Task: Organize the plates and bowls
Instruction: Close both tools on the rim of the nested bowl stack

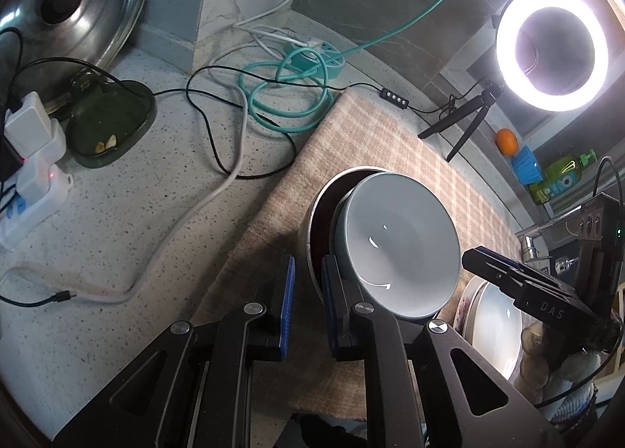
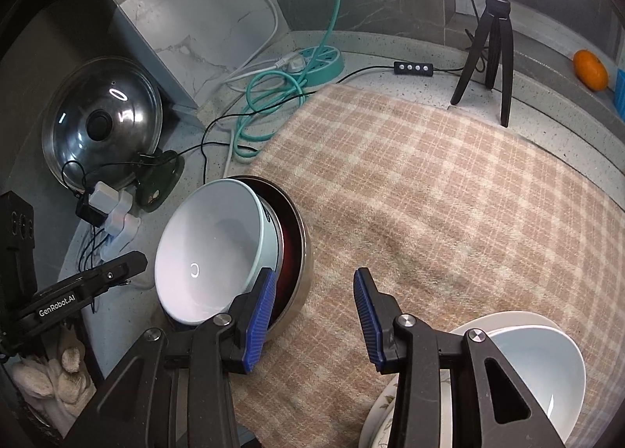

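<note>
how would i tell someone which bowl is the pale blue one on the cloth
Start at the checked beige cloth over the speckled counter. At its left edge stands a steel pan, and the pale blue bowl leans tilted inside it. Unlike the white bowl stacked on plates near the right gripper, it sits in metal.

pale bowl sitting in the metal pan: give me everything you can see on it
The pale bowl is round, glossy and ceramic-looking, pale grey-blue outside, empty. It sits tilted inside the metal pan, leaning on the pan's rim, on the checked cloth. No fingers grip it; one right gripper finger overlaps its edge, contact unclear.
</note>
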`<act>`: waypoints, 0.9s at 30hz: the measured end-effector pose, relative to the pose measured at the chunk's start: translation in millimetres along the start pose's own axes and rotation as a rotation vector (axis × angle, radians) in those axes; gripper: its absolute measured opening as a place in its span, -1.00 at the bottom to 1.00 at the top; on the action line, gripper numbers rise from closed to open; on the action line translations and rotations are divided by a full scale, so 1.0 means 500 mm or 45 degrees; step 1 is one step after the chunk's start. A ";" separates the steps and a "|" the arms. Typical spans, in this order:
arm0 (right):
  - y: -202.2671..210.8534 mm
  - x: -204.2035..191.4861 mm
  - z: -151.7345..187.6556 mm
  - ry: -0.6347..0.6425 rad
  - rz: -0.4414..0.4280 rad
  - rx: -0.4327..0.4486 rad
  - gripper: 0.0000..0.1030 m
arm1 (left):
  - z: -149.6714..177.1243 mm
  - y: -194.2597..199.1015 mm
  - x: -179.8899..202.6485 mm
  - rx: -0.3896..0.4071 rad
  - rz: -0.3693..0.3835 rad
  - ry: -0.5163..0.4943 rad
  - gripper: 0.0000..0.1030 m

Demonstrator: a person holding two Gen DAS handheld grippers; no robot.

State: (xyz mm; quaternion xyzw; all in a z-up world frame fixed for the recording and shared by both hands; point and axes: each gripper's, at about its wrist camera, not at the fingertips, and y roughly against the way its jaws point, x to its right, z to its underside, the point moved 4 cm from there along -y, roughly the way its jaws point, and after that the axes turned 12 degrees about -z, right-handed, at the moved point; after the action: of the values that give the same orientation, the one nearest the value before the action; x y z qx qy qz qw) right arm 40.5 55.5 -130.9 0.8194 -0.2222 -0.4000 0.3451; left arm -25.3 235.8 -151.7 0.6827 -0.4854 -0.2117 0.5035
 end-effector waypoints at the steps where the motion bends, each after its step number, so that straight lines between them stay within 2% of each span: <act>1: -0.001 -0.001 -0.001 -0.002 -0.001 0.001 -0.27 | 0.000 -0.001 0.000 0.000 -0.001 -0.003 -0.76; 13: -0.013 0.023 -0.005 -0.124 -0.053 -0.028 -0.44 | -0.003 0.005 0.004 0.017 0.004 -0.024 -0.76; 27: -0.037 0.011 -0.002 -0.098 -0.055 -0.064 -0.60 | 0.001 -0.037 0.013 -0.047 -0.009 -0.053 -0.76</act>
State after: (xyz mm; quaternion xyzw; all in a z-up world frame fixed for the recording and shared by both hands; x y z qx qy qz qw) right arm 46.2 64.3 -146.9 0.7992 -0.2075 -0.4440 0.3480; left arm -14.4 230.3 -166.9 0.6706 -0.4892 -0.2365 0.5050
